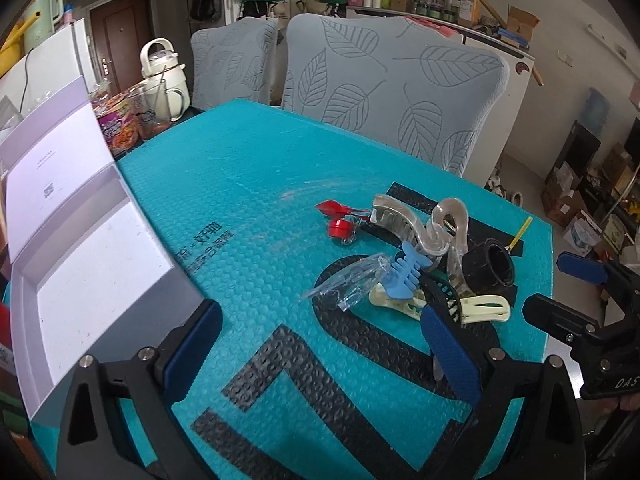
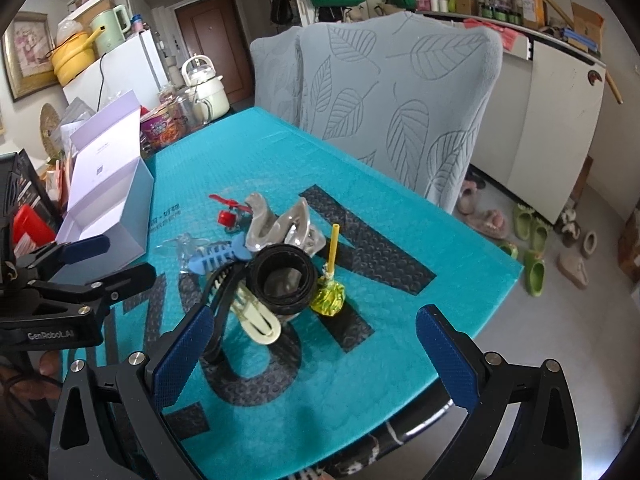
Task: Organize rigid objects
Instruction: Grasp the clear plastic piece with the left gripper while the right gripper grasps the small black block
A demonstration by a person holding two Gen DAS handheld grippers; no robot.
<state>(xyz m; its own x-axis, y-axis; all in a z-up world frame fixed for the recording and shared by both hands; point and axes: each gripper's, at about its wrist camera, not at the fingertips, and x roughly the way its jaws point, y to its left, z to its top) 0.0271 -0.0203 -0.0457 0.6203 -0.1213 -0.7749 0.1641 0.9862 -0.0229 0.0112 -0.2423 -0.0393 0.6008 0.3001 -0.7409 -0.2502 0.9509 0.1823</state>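
Note:
A pile of small rigid items lies on the teal mat (image 1: pixel 248 208): a clear hair claw (image 1: pixel 420 224), a blue fishbone clip (image 1: pixel 404 274), a cream clip (image 1: pixel 480 308), a black ring (image 1: pixel 490 268), a red piece (image 1: pixel 338 220), a clear wrapper (image 1: pixel 352 284). An open white box (image 1: pixel 96 280) stands at the left. My left gripper (image 1: pixel 324 344) is open and empty, short of the pile. My right gripper (image 2: pixel 316 344) is open and empty near the black ring (image 2: pixel 280 276), cream clip (image 2: pixel 256 320) and yellow lollipop (image 2: pixel 330 288).
Two leaf-patterned chairs (image 1: pixel 392 96) stand behind the table. A kettle (image 1: pixel 164 76) and food tubs (image 1: pixel 120 128) sit at the far left corner. The mat's right edge (image 2: pixel 500 276) drops to a floor with slippers (image 2: pixel 532 240). The box also shows in the right wrist view (image 2: pixel 108 200).

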